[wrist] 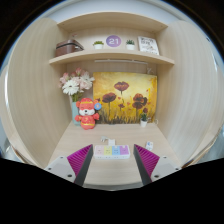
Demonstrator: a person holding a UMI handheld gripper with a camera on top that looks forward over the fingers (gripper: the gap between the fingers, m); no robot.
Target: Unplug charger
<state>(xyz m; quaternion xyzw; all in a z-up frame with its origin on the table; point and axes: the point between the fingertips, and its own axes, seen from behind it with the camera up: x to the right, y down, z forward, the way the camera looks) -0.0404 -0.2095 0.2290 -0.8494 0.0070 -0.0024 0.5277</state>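
A white power strip [112,150] with coloured sections in pink, yellow, blue and purple lies flat on the light wooden desk [112,172], just ahead of my fingers and between their tips. Something white and small sits at its far side; I cannot tell whether it is a charger. My gripper [113,160] is open and empty, with the magenta pads [80,158] spread wide at either side above the desk.
The desk sits in a wooden alcove. At the back stand a red and white figure [88,113], white flowers [74,85], a flower painting [126,97] and a small plant [143,119]. An upper shelf [110,55] holds a bowl, small plants, a purple clock and a card.
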